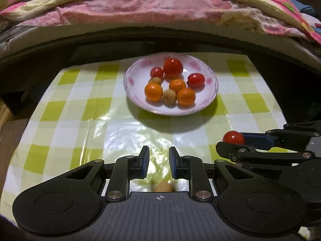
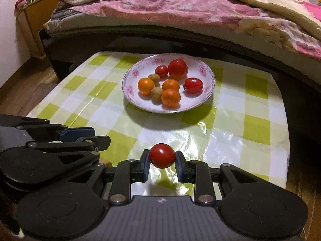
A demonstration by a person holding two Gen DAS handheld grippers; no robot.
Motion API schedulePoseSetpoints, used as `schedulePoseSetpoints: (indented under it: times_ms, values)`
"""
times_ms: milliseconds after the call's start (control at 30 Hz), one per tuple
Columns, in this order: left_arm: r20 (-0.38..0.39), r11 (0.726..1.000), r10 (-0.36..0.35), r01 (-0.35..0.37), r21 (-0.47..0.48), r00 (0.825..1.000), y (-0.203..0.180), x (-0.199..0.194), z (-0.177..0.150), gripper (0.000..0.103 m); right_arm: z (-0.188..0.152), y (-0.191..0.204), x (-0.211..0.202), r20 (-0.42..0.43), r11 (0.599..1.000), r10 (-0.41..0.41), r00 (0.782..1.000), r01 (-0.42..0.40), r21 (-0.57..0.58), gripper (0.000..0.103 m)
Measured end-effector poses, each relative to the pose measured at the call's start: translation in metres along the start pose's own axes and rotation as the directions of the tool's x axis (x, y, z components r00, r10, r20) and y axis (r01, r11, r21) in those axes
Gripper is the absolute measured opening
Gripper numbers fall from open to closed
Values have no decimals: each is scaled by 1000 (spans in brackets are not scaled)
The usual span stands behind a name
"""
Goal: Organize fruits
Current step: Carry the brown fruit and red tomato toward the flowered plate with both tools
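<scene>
Fruits: a round glossy red tomato [image 2: 162, 155] sits pinched between the blue-padded fingers of my right gripper [image 2: 162, 160], low in the centre of the right wrist view, lifted above the table with its shadow on the cloth below. My left gripper [image 1: 159, 164] has its fingers drawn in as far as they go, with nothing between the pads; a blurred brownish fruit [image 1: 163, 186] lies under it, at the bottom centre of the left wrist view. Both grippers hang side by side over the shiny green-and-white checked tablecloth [image 2: 250, 124]. Further up the frame stands a white shallow plate with pink flower print [image 2: 208, 92], holding three red tomatoes, three small oranges and two small brown fruits. Behind the table, across the top of the frame, runs a bed with a pink and cream quilt [image 2: 180, 10].
</scene>
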State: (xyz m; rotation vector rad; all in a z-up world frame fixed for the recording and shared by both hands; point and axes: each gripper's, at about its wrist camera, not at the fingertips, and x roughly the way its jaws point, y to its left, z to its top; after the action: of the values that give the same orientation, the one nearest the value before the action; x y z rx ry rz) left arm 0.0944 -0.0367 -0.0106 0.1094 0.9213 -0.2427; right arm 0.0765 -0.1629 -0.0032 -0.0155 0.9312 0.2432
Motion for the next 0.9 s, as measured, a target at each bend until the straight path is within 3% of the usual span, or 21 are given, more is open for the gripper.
schedulePoseSetpoints:
  times_ms: [900]
  values:
    - [70,998,-61,61,-2,996,7,20,37,24,35,-17,17,54,995,-5,999,0,100,30]
